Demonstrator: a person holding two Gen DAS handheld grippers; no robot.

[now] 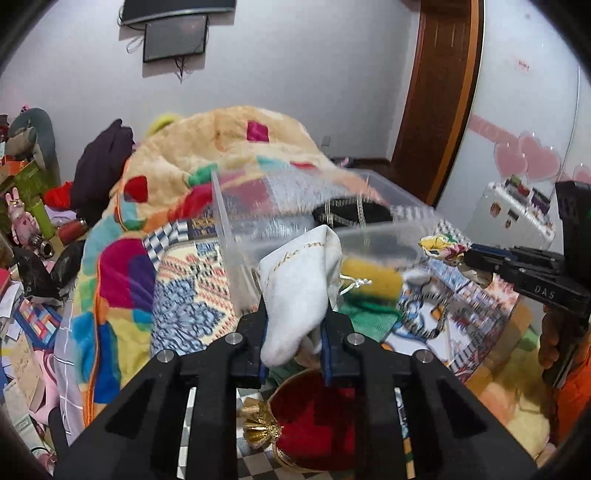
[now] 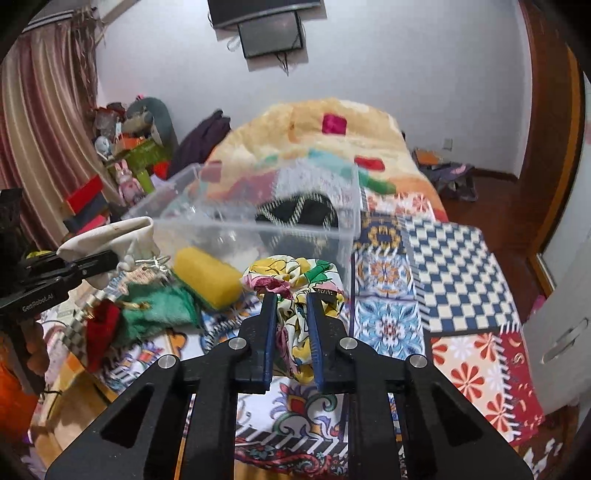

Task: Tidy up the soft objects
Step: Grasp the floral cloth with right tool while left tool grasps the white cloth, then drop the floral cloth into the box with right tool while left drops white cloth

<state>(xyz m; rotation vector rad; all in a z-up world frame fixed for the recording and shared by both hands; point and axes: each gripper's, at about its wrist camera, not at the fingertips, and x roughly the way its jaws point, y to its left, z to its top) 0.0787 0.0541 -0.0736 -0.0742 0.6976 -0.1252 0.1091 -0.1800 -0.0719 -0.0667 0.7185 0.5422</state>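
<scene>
White cloth pouch (image 1: 299,291), lettered in gold script: pinched between the fingers of the left gripper (image 1: 294,325), held in the air just near of the clear plastic bin (image 1: 369,236).
Floral scrunchie (image 2: 295,291), yellow, pink and green: clamped by the right gripper (image 2: 291,325), held up at the bin's near wall, to the right of the pouch.
Clear plastic bin, open-topped: stands on the patterned bedspread (image 2: 454,266); a black item with a pale zigzag pattern (image 2: 299,212) lies inside at the far end.
Yellow sponge (image 2: 208,277): on the bedspread, touching or just beside the bin's near left corner.
Green fuzzy cloth (image 2: 159,310): lies near of the sponge, partly under it.
Red velvet pouch (image 1: 314,421) with gold gathered neck: on the bedspread directly below the left gripper.
Patchwork fleece blanket (image 1: 221,147), cream with coloured squares: heaped on the bed beyond the bin.
Dark purple garment (image 1: 103,162): left of the blanket heap.
Wall-mounted screen (image 2: 271,33): on the far wall.
</scene>
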